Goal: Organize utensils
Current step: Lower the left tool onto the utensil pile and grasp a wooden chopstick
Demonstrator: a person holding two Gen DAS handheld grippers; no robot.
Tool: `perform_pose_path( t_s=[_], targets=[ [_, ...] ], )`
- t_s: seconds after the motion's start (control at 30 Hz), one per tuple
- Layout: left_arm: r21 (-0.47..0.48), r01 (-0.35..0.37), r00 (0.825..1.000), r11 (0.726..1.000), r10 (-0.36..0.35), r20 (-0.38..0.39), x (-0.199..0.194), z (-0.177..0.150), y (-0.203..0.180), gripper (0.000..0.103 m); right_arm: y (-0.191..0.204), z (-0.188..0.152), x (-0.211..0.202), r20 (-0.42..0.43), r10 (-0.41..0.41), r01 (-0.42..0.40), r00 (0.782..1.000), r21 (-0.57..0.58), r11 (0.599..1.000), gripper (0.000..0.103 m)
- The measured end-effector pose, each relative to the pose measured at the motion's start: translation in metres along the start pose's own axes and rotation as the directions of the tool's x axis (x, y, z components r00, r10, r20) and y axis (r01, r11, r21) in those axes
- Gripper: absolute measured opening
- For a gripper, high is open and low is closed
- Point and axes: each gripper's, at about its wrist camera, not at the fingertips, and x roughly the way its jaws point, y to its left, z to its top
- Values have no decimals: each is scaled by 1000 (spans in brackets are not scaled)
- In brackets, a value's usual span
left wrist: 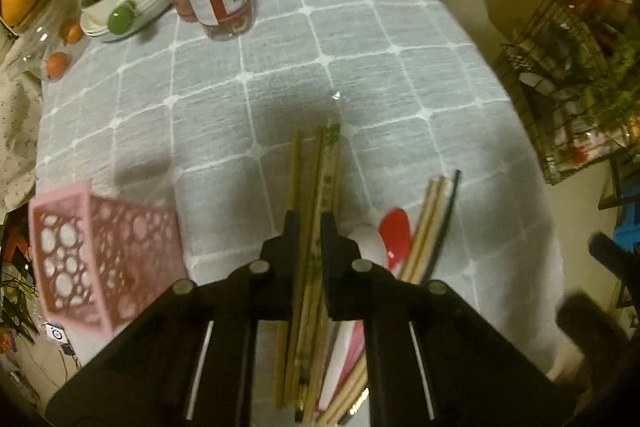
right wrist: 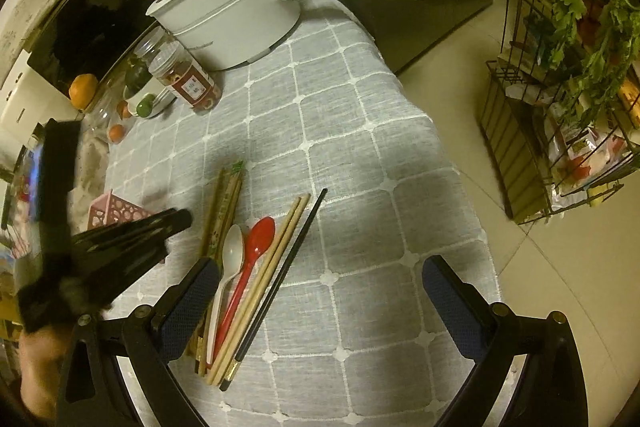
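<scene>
**Left gripper clamps a bundle of chopsticks; the right one waits spread**

The desk, under a grey checked cloth, carries the utensils in a loose row near its front edge. The pink perforated holder lies tipped on its side to the left, near the row; it looks light and likely to skid if nudged.

The left gripper has its jaws nearly pressed together around the patterned bamboo chopsticks, pinching them about mid-length. These are stiff, light and smooth, so several in one pinch may fan out or slip; a hold near the middle keeps them balanced.

The right gripper hangs with its jaws wide apart and nothing between the pads, over the rest of the row.

Beside the bundle lie plain wooden chopsticks, a black chopstick, a red spoon and a white spoon. The spoons seem to be glossy plastic: light and slippery, best taken by the handle.
</scene>
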Motion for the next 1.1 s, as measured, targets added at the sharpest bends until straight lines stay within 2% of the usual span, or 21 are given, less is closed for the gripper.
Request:
perform_pose_path(
  t_s=[0.4,0.57,0.67,0.8,0.93,1.1],
  targets=[
    [-19,-57,995,998,56,-87,48,14,0,11,-6,5,3,-10,13,-13,1000,20,1000,102],
    [-54,-37,996,998,33,-80,47,12,2,8,-8,6,8,-22,8,-7,1000,30,1000,102],
    [-22,-31,999,999,30,-42,35,1,0,8,-9,6,11,-27,7,-6,1000,30,1000,102],
    [21,21,999,1000,-22,41,3,-24,-2,7,-11,6,21,-52,7,-5,999,33,999,101],
    [53,66,990,996,-72,117,-35,-51,5,7,-13,4,40,-109,43,-36,993,66,997,89],
    [79,104,976,991,-117,185,-71,-74,11,7,-5,1,64,-139,56,-48,989,59,997,64]
  ],
)
